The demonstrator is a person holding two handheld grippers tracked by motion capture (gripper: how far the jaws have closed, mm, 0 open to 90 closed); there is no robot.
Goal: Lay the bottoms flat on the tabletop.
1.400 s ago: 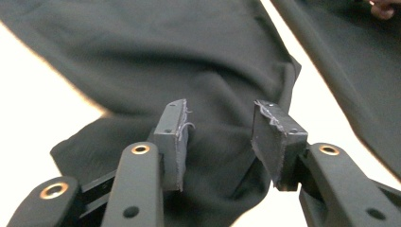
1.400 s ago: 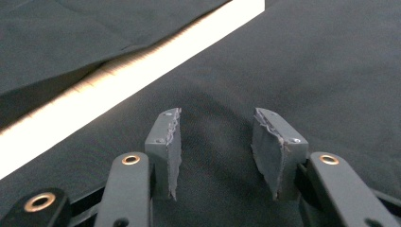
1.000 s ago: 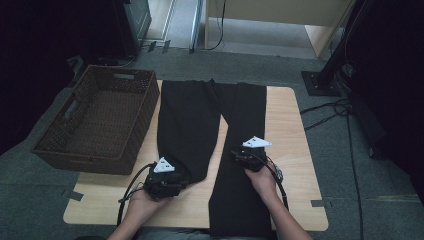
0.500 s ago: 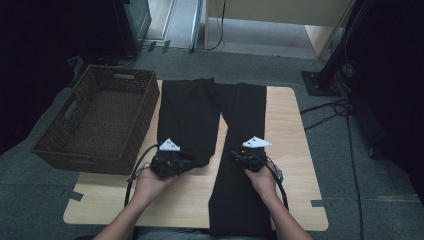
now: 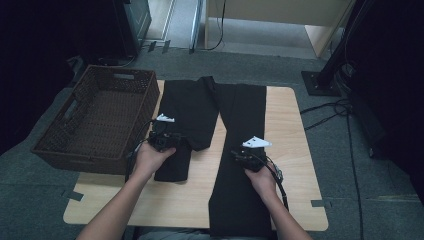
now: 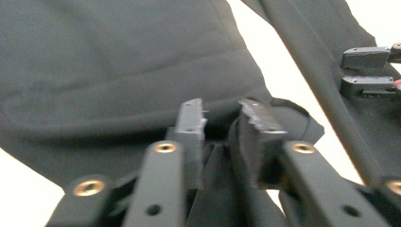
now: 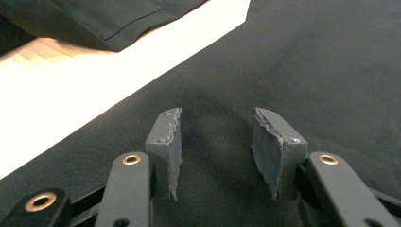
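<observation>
The left gripper (image 5: pixel 172 142) is gripping a fold of the black trousers (image 5: pixel 235 150), its jaws having just been opening a little while dark cloth is bunching between the two pads (image 6: pixel 194 125) in the left gripper view. The pinched fabric is belonging to the left trouser leg, which is lying doubled back on itself just ahead of and under this gripper (its free end is resting on the wood right below the jaws). Beside the gripper, on its outer side, a brown wicker basket (image 5: pixel 60 150) is sitting at the table's edge, touching the pale wooden table (image 5: pixel 295 150).

Well across from it, the right gripper (image 5: pixel 239 156) is resting on the other trouser leg with its jaws standing apart; in the right gripper view the pads (image 7: pixel 170 151) are straddling flat, unpinched cloth, so it is grasping nothing. That leg is running straight from beyond this gripper back towards the person's side. Both hands (image 5: pixel 150 160) are holding their tools from the near edge, cables (image 5: pixel 280 185) trailing behind.
</observation>
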